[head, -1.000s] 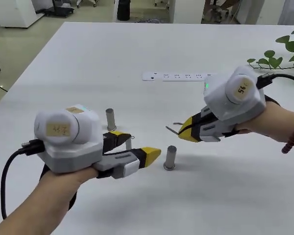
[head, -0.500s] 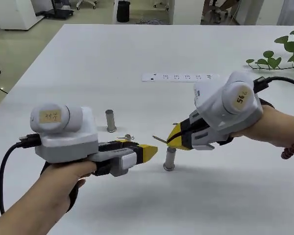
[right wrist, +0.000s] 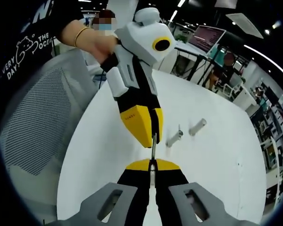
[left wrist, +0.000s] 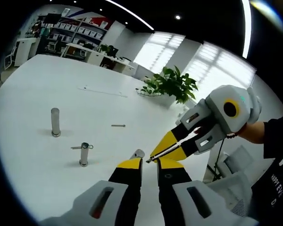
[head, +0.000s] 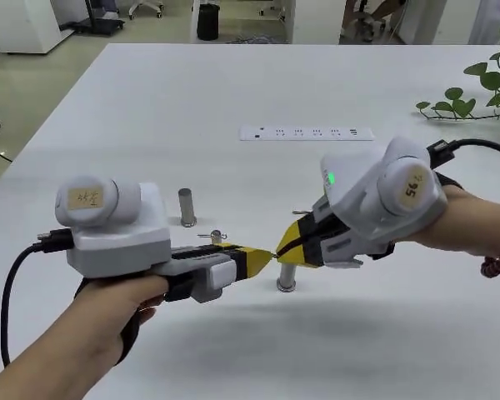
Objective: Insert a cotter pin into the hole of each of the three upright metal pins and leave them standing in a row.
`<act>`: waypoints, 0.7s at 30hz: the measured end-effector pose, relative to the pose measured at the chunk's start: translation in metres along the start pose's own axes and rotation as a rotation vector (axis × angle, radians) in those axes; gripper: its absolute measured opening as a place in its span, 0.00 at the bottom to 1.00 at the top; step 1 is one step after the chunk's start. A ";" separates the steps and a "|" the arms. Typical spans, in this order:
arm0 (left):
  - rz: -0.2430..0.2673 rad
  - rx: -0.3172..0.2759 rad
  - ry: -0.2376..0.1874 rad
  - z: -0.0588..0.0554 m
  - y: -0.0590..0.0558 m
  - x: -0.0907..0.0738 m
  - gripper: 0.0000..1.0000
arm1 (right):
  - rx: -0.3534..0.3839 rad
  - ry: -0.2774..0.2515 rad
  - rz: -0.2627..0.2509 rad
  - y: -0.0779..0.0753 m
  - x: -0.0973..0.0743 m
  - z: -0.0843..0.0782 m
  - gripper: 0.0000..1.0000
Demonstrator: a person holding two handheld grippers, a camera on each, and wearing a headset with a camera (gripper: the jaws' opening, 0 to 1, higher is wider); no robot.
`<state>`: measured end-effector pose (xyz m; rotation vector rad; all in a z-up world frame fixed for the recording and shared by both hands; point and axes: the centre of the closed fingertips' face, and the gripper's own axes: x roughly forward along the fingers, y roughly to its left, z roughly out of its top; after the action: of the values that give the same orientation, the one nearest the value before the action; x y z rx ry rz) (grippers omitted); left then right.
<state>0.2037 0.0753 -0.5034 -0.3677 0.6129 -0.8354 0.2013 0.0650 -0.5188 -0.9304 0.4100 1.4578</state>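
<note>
Pinching a cotter pin [right wrist: 153, 142], the right gripper [head: 283, 248] faces the left gripper [head: 262, 257] tip to tip — pin end sits in the left's narrow jaw gap, grip can't be told. Just below stands the near metal pin [head: 287, 276]; middle pin [head: 217, 242], already cottered, and far pin [head: 187, 206] stand beyond.

The left gripper [head: 265, 255] is held level in the left hand [head: 117, 304], its jaws drawn to a narrow gap. The right gripper [head: 283, 247] is held in the right hand [head: 454, 218], tip to tip with it, its jaws closed on a cotter pin [right wrist: 153, 148].
</note>
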 end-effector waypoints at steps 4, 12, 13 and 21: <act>-0.004 -0.003 -0.004 0.001 -0.001 0.000 0.05 | -0.006 -0.005 0.001 0.001 0.000 0.003 0.00; -0.013 -0.009 -0.003 0.000 -0.001 0.000 0.01 | -0.013 -0.008 -0.001 0.001 0.002 0.007 0.00; -0.014 -0.009 -0.002 -0.001 -0.002 0.000 0.01 | -0.013 -0.010 -0.001 0.001 0.002 0.008 0.00; -0.008 -0.013 0.001 -0.003 -0.001 0.000 0.00 | -0.013 -0.011 -0.001 0.002 0.003 0.010 0.00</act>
<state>0.2017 0.0748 -0.5051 -0.3821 0.6189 -0.8399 0.1969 0.0743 -0.5160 -0.9328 0.3920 1.4655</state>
